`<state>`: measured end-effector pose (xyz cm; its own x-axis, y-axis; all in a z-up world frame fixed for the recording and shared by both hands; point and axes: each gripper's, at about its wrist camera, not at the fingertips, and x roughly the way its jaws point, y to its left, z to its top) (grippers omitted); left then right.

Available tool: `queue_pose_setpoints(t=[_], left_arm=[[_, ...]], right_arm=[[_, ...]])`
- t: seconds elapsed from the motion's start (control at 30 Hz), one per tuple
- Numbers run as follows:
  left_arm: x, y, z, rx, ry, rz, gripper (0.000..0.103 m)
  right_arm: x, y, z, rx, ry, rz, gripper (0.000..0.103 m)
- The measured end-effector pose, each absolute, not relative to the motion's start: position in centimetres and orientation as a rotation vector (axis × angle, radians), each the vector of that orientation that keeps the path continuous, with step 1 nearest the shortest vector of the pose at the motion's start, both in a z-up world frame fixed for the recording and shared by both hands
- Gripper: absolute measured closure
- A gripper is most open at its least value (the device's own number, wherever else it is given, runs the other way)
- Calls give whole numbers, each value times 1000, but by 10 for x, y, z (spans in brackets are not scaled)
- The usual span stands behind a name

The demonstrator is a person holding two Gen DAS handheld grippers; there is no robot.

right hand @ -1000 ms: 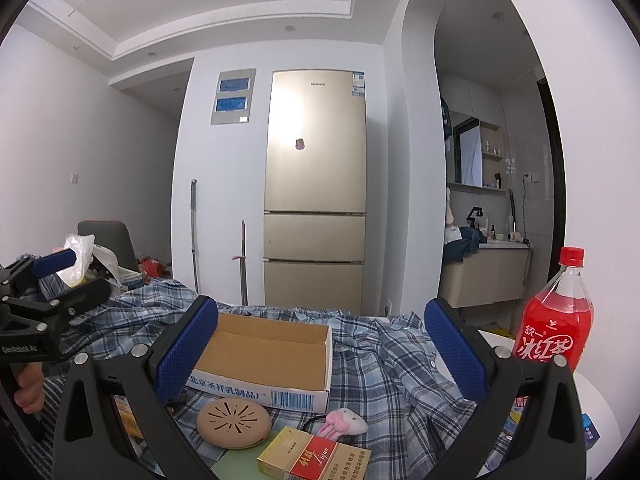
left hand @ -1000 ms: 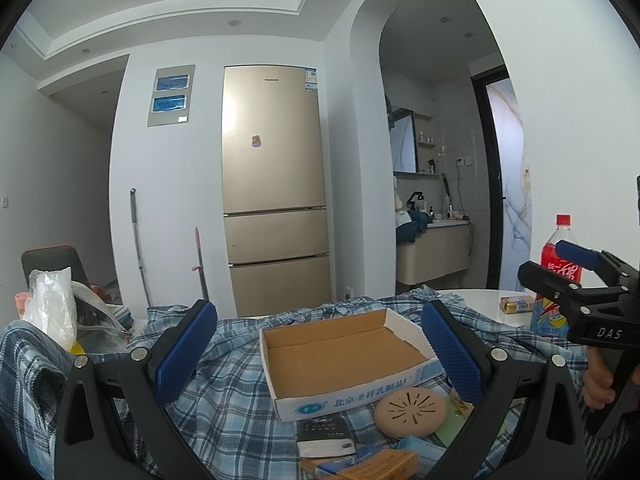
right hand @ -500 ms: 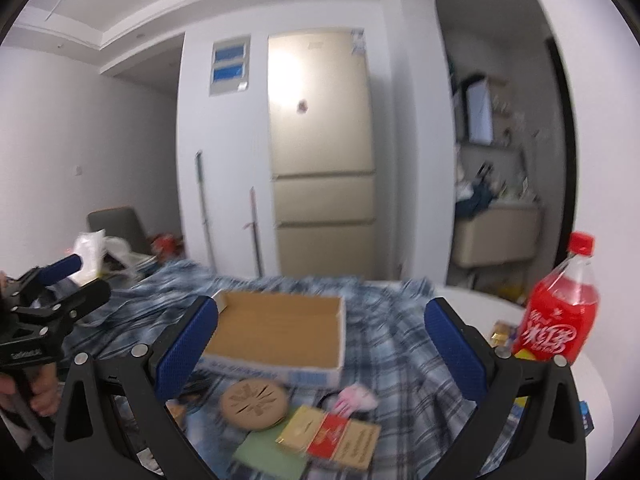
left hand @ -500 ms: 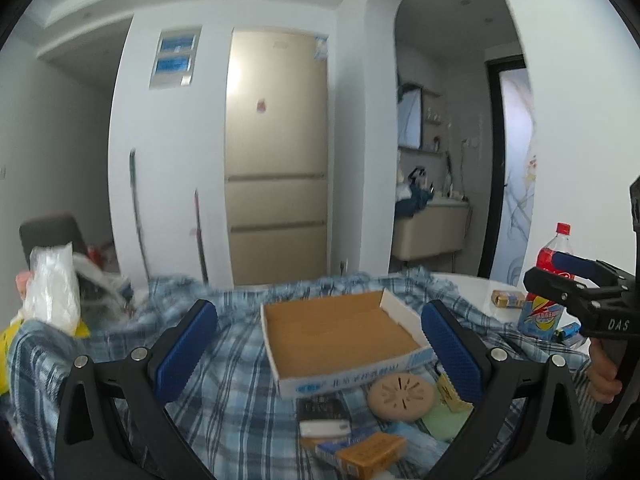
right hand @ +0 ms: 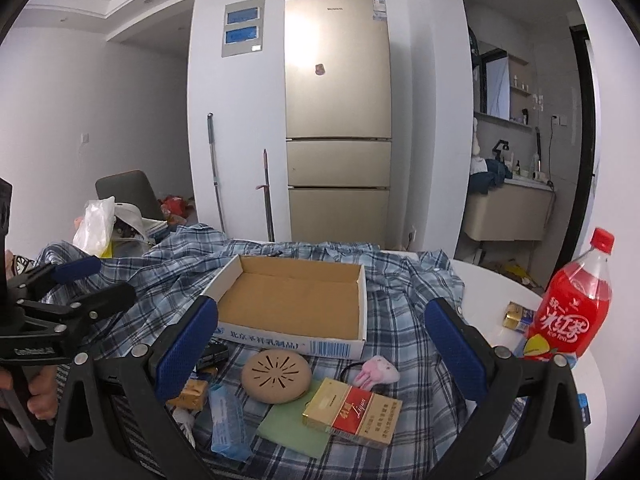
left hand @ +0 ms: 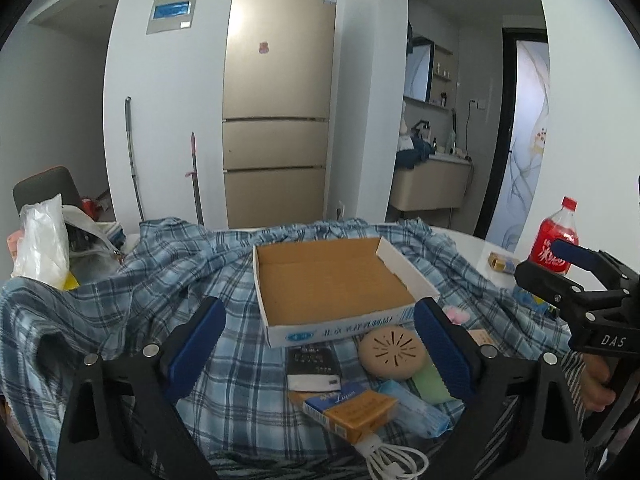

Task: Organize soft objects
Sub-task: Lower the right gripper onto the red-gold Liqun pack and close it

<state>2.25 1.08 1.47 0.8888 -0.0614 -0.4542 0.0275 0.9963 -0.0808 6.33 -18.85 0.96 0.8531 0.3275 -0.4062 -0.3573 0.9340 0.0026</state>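
A shallow cardboard box [left hand: 332, 276] [right hand: 296, 300] stands empty on a crumpled blue plaid shirt [left hand: 140, 280] [right hand: 400, 280] spread over the table. In front of it lie a tan round sponge [left hand: 390, 352] [right hand: 276, 376], a small pink plush bunny [right hand: 376, 372], a green cloth [right hand: 296, 428] and a blue tissue pack [right hand: 228, 420]. My left gripper [left hand: 316, 352] is open and empty, above the items near the box front. My right gripper [right hand: 320, 348] is open and empty over the sponge and bunny. Each gripper shows at the edge of the other's view.
A red soda bottle [right hand: 576, 304] stands on the white table [right hand: 500, 292] at the right. Cigarette boxes [right hand: 352, 412] [left hand: 352, 412], a black card pack [left hand: 312, 364] and a white cable [left hand: 392, 460] lie near the front. A white plastic bag [left hand: 40, 240] sits at the far left.
Both grippers have tilted down and moved closer over the table, so the items in front of the box show more fully. Both stay open and empty.
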Motion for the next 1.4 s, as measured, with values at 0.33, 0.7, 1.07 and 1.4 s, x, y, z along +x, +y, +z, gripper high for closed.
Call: queue_pose_setpoints(t=[0.33,0.7,1.07,1.4], left_arm=[[41,7,-7,-68,567,-50,9],[50,-3,-21,-32,623,-79,9],[54,-4,-26,-12,630,-69,11],[50,-3,-23,-23,610,-75,11]], right_arm=[[94,-201,-28,-72,687,403,0],[153,-240,-72,96,955,350,15],[189,-230,-91,164,1103,430,26],[176,-222,-93,182,1179,533,26]])
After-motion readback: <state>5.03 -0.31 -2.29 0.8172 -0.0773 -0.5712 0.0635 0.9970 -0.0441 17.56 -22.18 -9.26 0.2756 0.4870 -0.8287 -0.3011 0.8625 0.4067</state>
